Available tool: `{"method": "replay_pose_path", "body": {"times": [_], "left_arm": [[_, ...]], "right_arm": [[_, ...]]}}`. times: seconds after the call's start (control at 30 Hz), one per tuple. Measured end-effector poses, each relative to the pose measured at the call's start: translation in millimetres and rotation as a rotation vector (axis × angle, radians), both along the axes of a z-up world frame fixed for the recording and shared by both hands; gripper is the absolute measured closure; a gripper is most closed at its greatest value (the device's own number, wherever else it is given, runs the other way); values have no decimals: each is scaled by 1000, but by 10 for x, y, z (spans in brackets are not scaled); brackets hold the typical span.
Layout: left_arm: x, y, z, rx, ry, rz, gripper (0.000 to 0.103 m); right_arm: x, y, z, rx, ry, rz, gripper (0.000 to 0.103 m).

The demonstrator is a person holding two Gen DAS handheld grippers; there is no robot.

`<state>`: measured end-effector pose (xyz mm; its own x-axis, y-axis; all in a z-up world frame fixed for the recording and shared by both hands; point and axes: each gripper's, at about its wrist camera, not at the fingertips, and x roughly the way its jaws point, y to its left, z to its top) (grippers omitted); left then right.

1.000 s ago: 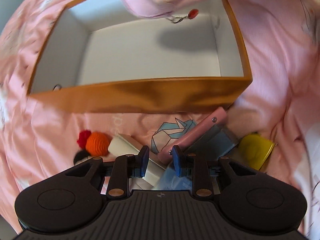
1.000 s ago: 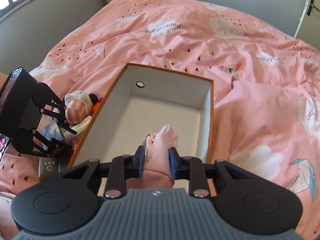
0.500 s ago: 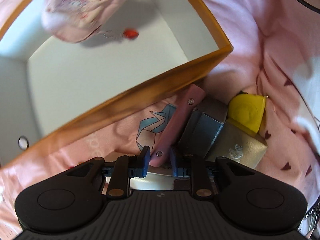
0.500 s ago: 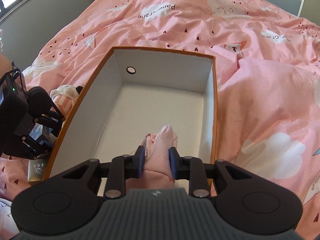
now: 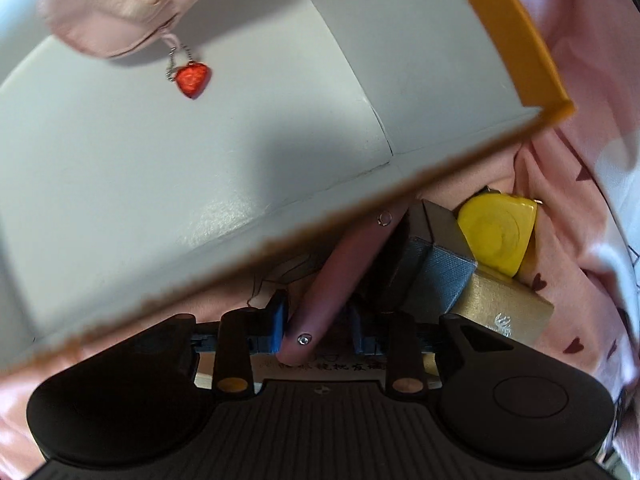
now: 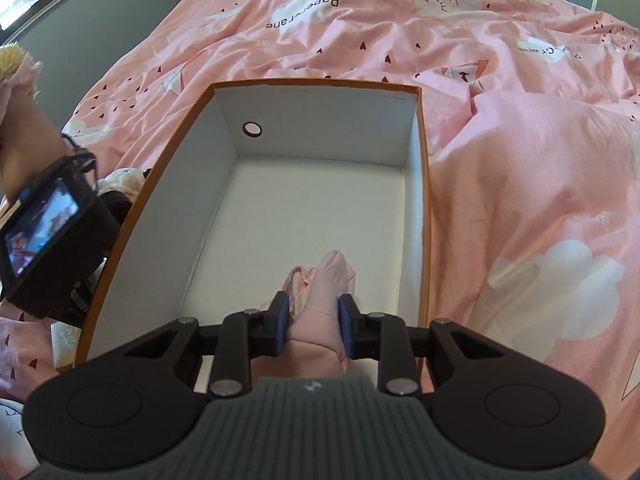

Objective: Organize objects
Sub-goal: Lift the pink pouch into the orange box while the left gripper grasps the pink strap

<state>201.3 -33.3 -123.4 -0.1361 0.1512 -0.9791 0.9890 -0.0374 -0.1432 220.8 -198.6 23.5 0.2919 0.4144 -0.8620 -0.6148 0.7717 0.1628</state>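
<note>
Right gripper (image 6: 313, 322), clamped on a pink fabric pouch (image 6: 320, 312), holds it over the near end of the white-lined, orange-edged box (image 6: 416, 184) on the pink bedspread (image 6: 520, 184); in the left wrist view the pouch (image 5: 116, 12) hangs at 11 o'clock with a red charm (image 5: 193, 79) dangling below it. Left gripper (image 5: 316, 326), outside the box wall at 6 o'clock, straddles the end of a pink case (image 5: 340, 276); contact by the far pad cannot be told. A blue box (image 5: 436, 276), gold box (image 5: 504, 304) and yellow object (image 5: 496, 236) lie toward 3 o'clock.
</note>
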Motion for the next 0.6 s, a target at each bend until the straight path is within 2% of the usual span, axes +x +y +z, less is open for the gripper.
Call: {"method": "replay_pose_path", "body": {"times": [0.17,0.3,0.43,0.6], "left_arm": [[-161,157,151,-18,-134,144,70],[-259,261,304,-31,-201,246,71],[-276,428,532,-68,-256,411,71],[-307,576,819,-139,-276,711,73]], "right_arm": [[7,-47,-17,1,4,-20,75],[-50,-39,34,-5,-18,-11,75],[-168,-32,111,-34,-99,5,75],[-218,-37,85,-77,-171,0,75]]}}
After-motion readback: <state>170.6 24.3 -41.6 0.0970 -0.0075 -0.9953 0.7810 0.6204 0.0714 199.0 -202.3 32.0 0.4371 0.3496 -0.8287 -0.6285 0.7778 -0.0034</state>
